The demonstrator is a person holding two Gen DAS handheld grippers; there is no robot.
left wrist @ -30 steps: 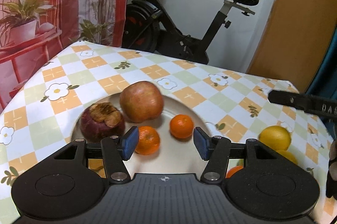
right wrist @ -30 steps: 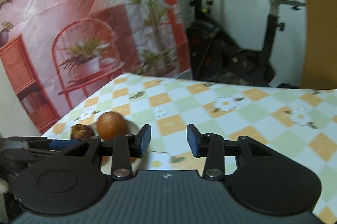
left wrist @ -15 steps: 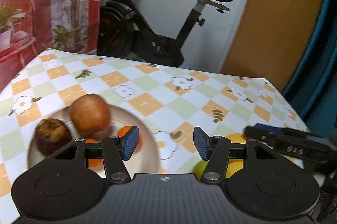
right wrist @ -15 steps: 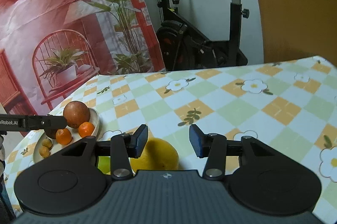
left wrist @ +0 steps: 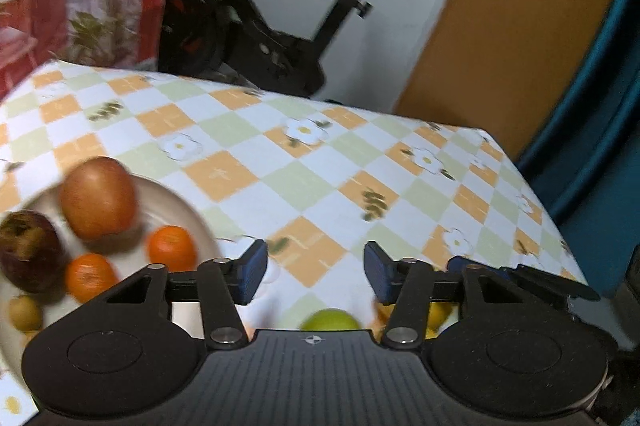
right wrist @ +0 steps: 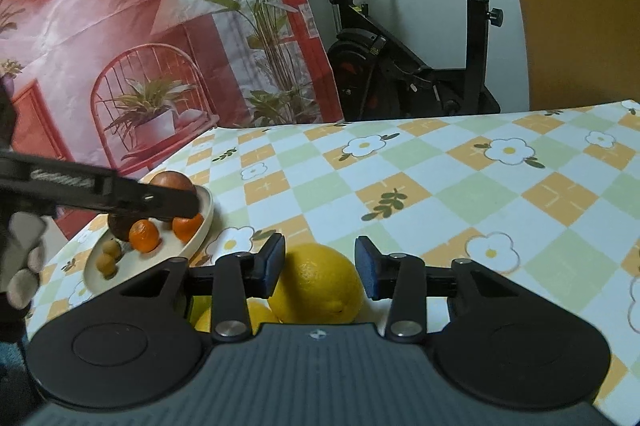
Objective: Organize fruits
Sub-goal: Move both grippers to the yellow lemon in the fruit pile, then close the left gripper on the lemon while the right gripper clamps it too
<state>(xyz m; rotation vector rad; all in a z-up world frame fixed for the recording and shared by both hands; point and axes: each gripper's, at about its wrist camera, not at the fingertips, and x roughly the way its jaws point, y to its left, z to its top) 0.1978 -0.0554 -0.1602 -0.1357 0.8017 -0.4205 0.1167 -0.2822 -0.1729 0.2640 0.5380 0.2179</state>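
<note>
A cream plate [left wrist: 200,226] at the left holds a red-brown apple [left wrist: 98,197], a dark purple fruit [left wrist: 28,250], two small oranges [left wrist: 172,248] and small tan fruits [left wrist: 24,312]. The plate also shows in the right wrist view [right wrist: 200,230]. My left gripper [left wrist: 312,276] is open and empty, above a green fruit [left wrist: 330,320]. My right gripper [right wrist: 320,266] is open, its jaws on either side of a large yellow lemon [right wrist: 320,284] on the cloth, apart from it. A second lemon [right wrist: 256,314] lies to its left.
The table has a checked flower tablecloth [right wrist: 440,185]. Its far edge and right edge [left wrist: 532,185] are close. An exercise bike [right wrist: 400,65] and a red printed backdrop [right wrist: 120,25] stand behind. The left gripper's arm [right wrist: 100,191] crosses above the plate.
My left gripper has swung right, off the plate, so the plate now lies at the left. My right gripper has come down over the large lemon, which now sits between its jaws.
</note>
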